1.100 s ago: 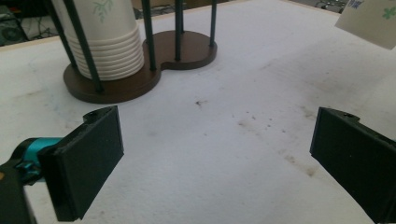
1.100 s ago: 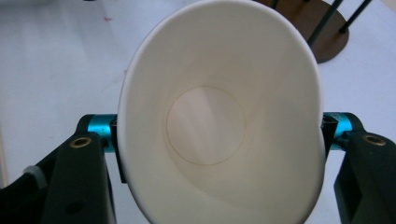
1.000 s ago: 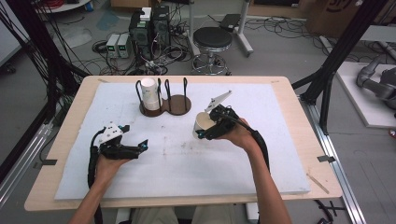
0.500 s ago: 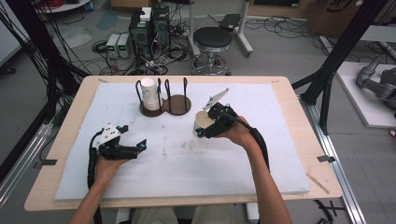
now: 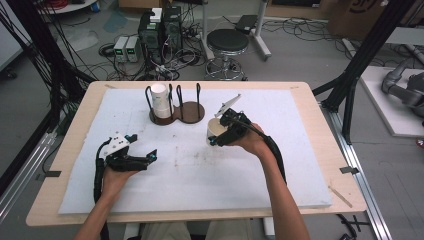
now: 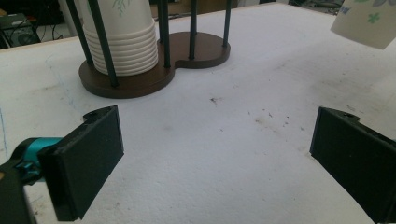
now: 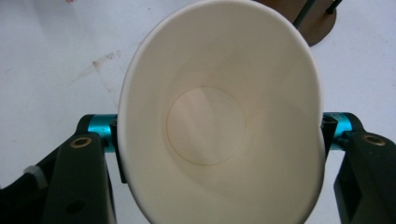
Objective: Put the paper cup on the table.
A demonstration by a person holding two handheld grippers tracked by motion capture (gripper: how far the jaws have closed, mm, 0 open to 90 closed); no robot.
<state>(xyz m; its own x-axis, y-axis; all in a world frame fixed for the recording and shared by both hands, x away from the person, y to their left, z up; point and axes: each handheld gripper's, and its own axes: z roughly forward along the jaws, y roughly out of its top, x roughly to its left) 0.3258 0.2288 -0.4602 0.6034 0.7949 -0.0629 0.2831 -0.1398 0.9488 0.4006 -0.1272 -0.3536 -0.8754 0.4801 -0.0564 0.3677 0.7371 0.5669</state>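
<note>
Near the middle of the worktop (image 5: 300,165), the right hand-held gripper (image 5: 216,140) squeezes a paper cup (image 5: 216,132) by its sides, so its mouth looks oval. From that cup, the brown cup holder (image 5: 192,112) sits at about 11 o'clock, with a stack of cups (image 5: 160,99) in its left ring. I think the cup should go into the empty ring next, passing between the thin posts. At 8 o'clock, the left hand-held gripper (image 5: 150,157) waits wide open, holding nothing.

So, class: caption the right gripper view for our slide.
Right gripper squeezes an empty paper cup above the white mat.
</note>
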